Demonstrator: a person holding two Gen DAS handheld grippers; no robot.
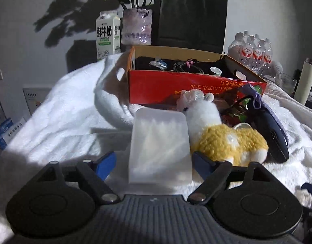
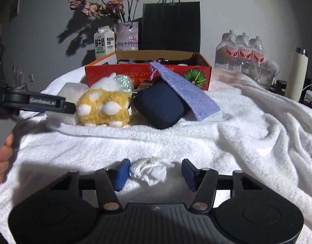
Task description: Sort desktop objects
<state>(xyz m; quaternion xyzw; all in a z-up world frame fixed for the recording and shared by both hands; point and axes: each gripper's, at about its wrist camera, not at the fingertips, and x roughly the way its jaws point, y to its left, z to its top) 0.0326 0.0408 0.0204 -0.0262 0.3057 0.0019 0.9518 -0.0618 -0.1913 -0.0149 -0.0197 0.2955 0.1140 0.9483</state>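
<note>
A translucent white plastic box (image 1: 160, 146) lies on the white towel between the open fingers of my left gripper (image 1: 153, 162); neither finger touches it. Beside it on the right lie a yellow and white plush toy (image 1: 223, 138), a dark blue pouch (image 1: 277, 130) and a purple knitted pouch (image 2: 186, 89). A crumpled white tissue (image 2: 149, 170) lies between the open fingers of my right gripper (image 2: 154, 172), close to the left finger. The red cardboard box (image 1: 176, 87) stands behind, open, with cables and small items inside.
A milk carton (image 1: 108, 36), a vase of flowers (image 1: 137, 26) and a black paper bag (image 1: 192, 20) stand behind the box. A pack of water bottles (image 2: 239, 52) and a cream flask (image 2: 297, 73) stand at the right. The white towel (image 2: 247, 142) covers the table in folds.
</note>
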